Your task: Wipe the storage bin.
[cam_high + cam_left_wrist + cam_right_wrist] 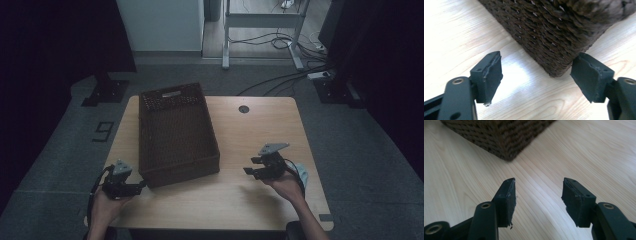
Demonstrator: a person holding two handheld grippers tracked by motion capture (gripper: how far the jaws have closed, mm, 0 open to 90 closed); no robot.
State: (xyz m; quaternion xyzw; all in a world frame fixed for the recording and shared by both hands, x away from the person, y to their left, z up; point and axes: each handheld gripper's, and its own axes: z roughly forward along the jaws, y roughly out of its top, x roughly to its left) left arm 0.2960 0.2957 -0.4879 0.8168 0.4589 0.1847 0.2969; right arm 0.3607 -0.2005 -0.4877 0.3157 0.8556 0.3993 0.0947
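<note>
The left tool [536, 75] stands parted, its jaws flanking the dark woven basket's [554, 32] corner on the light wooden table [454, 37].

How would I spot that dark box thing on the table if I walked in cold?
Look at the light wooden table. On its left half sits a deep rectangular woven basket, dark brown wicker with a slot handle in its far wall. It is the largest and darkest thing on the tabletop.

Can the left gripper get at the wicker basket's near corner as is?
Probably yes: the left gripper stands open right at the wicker basket corner, with only bare table between its jaws.
</note>
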